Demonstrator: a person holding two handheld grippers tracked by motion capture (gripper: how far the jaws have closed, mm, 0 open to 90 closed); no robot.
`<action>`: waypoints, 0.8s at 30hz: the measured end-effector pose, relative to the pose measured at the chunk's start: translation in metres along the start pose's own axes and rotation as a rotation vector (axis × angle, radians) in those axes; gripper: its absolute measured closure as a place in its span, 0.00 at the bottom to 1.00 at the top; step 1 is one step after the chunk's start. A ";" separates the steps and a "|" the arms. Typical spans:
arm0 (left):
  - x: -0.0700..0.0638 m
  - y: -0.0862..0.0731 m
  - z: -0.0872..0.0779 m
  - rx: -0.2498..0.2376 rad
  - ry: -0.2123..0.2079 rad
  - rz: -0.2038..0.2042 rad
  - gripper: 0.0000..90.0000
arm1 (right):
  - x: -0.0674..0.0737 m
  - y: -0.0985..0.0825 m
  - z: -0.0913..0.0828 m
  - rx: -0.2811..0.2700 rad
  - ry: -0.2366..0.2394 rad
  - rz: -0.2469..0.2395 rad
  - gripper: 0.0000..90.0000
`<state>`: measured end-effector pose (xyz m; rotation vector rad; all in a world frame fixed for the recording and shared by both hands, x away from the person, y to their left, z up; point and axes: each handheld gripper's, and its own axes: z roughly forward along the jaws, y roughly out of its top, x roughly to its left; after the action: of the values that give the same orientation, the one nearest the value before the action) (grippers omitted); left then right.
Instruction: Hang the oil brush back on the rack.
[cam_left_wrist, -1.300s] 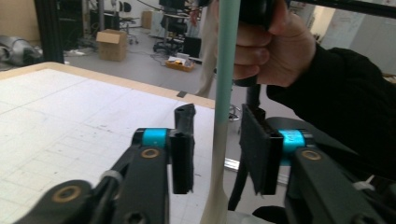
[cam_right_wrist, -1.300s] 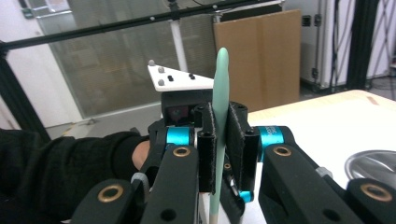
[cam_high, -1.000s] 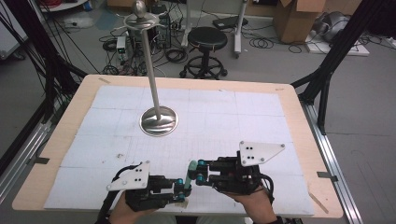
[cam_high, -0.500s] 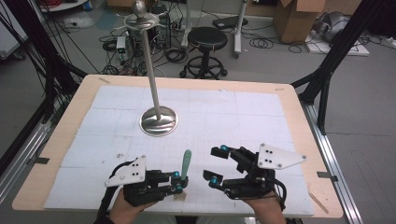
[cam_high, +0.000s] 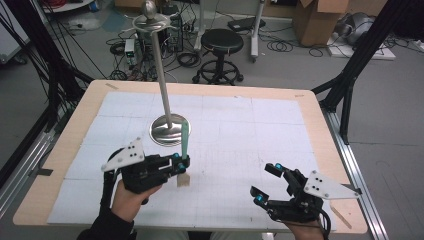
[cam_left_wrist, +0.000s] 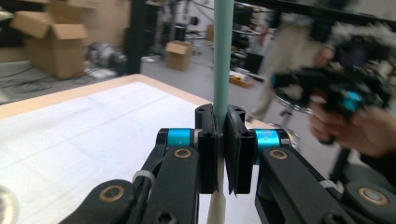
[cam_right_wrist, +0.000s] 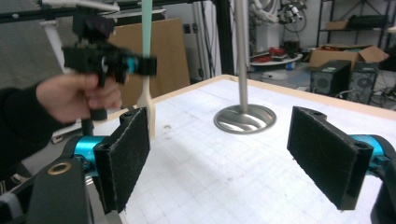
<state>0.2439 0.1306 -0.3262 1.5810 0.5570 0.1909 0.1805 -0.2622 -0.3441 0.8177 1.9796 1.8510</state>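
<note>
We are gripping a spatula (cam_high: 184, 150) in the left gripper (cam_high: 181, 163), its jaws clamped on the shaft; the green handle is pointing up and the pale blade is hanging just above the table (cam_high: 250, 125). The left gripper view is showing the pads pinching the shaft (cam_left_wrist: 222, 56). Our right gripper (cam_high: 265, 185) is hovering well apart with its jaws spread wide and empty. A metal stand (cam_high: 169, 127) is sitting beyond the spatula; the right gripper view is showing its round base (cam_right_wrist: 244, 119). We are reading no writing anywhere.
</note>
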 end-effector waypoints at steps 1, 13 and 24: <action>0.003 0.004 0.000 -0.002 0.018 -0.007 0.93 | -0.001 -0.002 -0.002 0.001 -0.004 0.011 0.22; 0.034 0.044 -0.011 -0.063 0.086 -0.044 0.93 | -0.005 -0.008 -0.007 0.008 -0.026 0.016 0.22; 0.055 0.091 -0.024 -0.073 0.113 -0.021 0.93 | -0.007 -0.009 -0.005 0.015 -0.025 0.019 0.22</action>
<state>0.3019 0.1775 -0.2463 1.4999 0.6470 0.2825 0.1812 -0.2700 -0.3539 0.8627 1.9795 1.8299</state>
